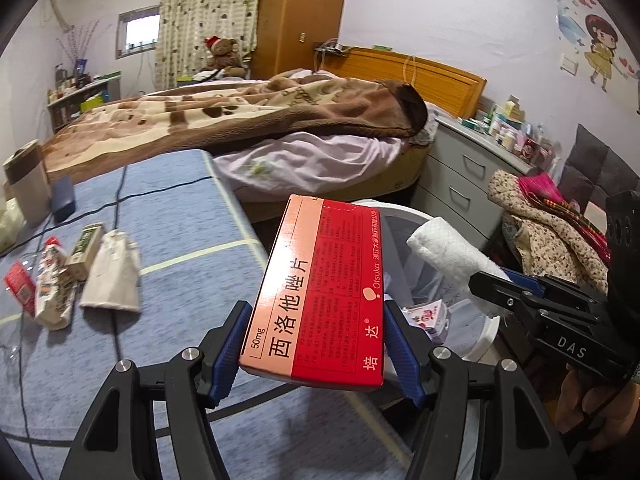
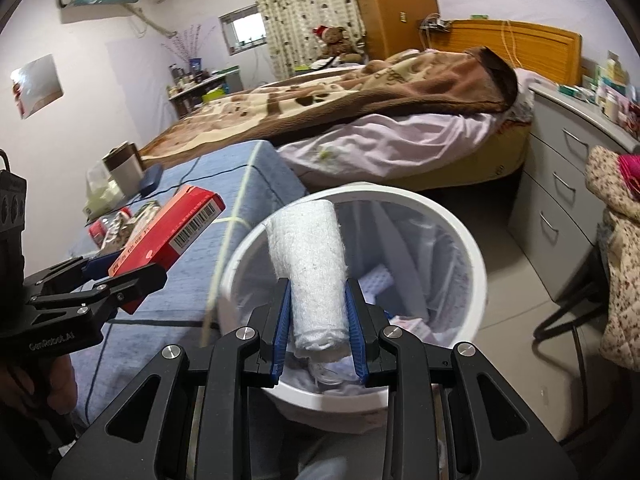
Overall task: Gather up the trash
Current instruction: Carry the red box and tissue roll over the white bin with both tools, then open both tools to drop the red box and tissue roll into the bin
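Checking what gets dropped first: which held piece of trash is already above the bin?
The white paper roll in the right gripper hangs over the bin; the red box is beside it, over the table.

Home bedroom, blanketed bed [image 1: 248, 116], curtains [image 1: 208, 12], drawer dresser [image 1: 460, 176]

Landmark = bin [image 2: 476, 256], on the floor just right of the table [image 1: 188, 240]. Rolled towel [image 2: 312, 276] held over bin, box [image 1: 320, 292] over table edge to its left. Litter pile [image 1: 76, 268] further left on table. Bed [image 2: 360, 120] behind bin, drawer unit [image 2: 560, 188] to its right.
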